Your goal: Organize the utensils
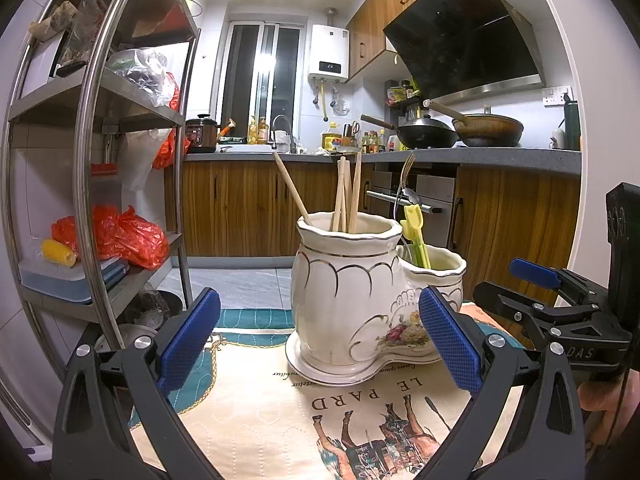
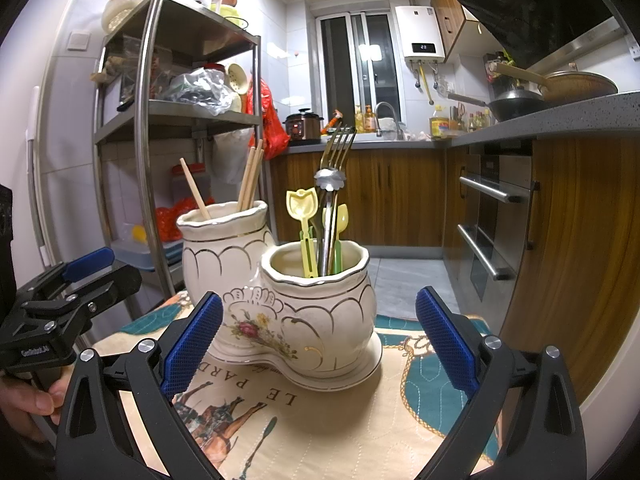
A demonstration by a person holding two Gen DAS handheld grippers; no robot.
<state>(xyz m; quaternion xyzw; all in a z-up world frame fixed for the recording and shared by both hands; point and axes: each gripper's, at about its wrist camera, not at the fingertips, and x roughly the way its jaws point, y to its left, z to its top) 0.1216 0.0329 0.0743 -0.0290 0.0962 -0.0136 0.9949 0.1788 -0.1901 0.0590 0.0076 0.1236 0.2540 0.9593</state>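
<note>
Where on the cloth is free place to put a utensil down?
The cloth lies bare in front of the ceramic holder, between the open right gripper and left gripper. The holder's cups are crowded with chopsticks and forks.

left wrist: low, close, facing ceramic utensil holder (image 1: 352, 300) from its left | right wrist: close, from its right | shared: holder, tablecloth (image 2: 360, 412)

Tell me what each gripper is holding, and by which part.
Nothing is held. The left gripper and right gripper are both open and empty, short of the holder.
</note>
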